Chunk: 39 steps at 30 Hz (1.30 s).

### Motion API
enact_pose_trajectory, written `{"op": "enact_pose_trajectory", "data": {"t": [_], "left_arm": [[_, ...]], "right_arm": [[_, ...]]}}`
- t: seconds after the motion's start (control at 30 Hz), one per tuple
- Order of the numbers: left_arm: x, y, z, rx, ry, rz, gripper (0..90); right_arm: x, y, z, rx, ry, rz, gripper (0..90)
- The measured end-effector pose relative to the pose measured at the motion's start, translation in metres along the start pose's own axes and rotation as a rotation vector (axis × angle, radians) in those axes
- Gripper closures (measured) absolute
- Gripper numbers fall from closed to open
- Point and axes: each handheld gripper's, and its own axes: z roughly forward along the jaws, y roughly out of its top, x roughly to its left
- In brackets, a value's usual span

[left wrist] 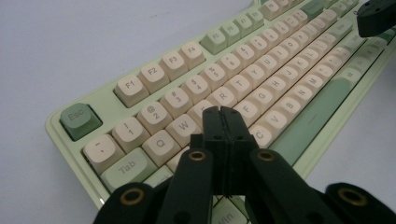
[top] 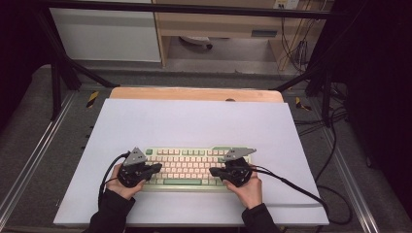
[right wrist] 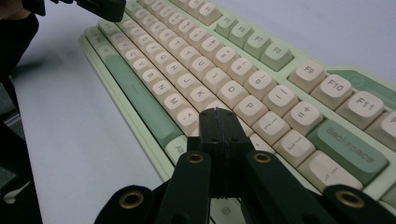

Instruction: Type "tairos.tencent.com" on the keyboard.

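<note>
While the keyboard lies across the near half of the white sheet in the high view, it is flanked by both hands. The left gripper is held over the keyboard's left end, and the right gripper over its right part, the two tips pointed toward each other above the key rows. A wooden table edge is seen beyond the sheet, and black cables are trailed off to the right.

In the left gripper view, the left gripper is seen with its jaws pressed flat together, nothing being held between them. Its tip is poised above the letter rows, near the W, E and R keys; whether a key is touched cannot be told. The green Esc key is found at the keyboard's near corner, and the tip of the other gripper is seen at the upper right.

In the right gripper view, the right gripper is likewise shown fully closed and empty. Its tip is placed over the keys just below P, with the green Backspace key to its right. The long green space bar is seen at the left, and the other gripper is seen at the top left.
</note>
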Motion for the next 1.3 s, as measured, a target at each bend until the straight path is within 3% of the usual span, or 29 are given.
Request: {"op": "enact_pose_trajectory", "data": {"t": [0.5,1.3], "left_arm": [[-0.008,0.01,0.007,0.006,-0.005,0.017,89.5],[-0.017,0.031,0.031,0.017,-0.008,0.036,89.3]], "right_arm": [[-0.013,-0.018,-0.016,-0.014,-0.017,0.026,90.0],[-0.015,-0.024,-0.02,-0.014,-0.025,0.033,90.0]]}}
